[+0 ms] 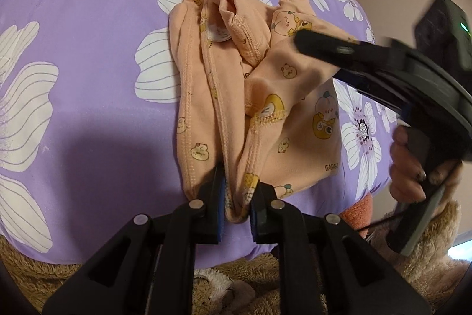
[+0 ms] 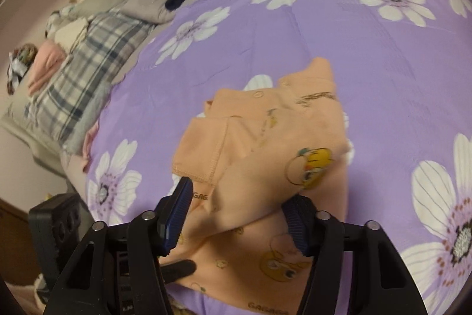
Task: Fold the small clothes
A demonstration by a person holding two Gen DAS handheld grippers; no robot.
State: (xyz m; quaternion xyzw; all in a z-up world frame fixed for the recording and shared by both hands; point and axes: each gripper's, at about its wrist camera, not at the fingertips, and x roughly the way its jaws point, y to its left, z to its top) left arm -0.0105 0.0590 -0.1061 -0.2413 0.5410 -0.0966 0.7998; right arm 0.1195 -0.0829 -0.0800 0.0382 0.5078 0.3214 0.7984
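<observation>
Clearly soft and limp, the peach garment (image 1: 236, 84) bunches; left tongs (image 1: 237, 207) pinch its lower hem, right tongs (image 2: 236, 214) spread over it.

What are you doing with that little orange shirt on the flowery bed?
A person is folding a small peach cotton garment with cartoon prints on a purple bedsheet with white flowers, using a black two-finger tool in each hand. The left tool is pinched shut on a bunched hem at the near edge. The right tool sits with its jaws apart over another part of the cloth, not gripping it. The garment is crumpled, not folded yet.
</observation>
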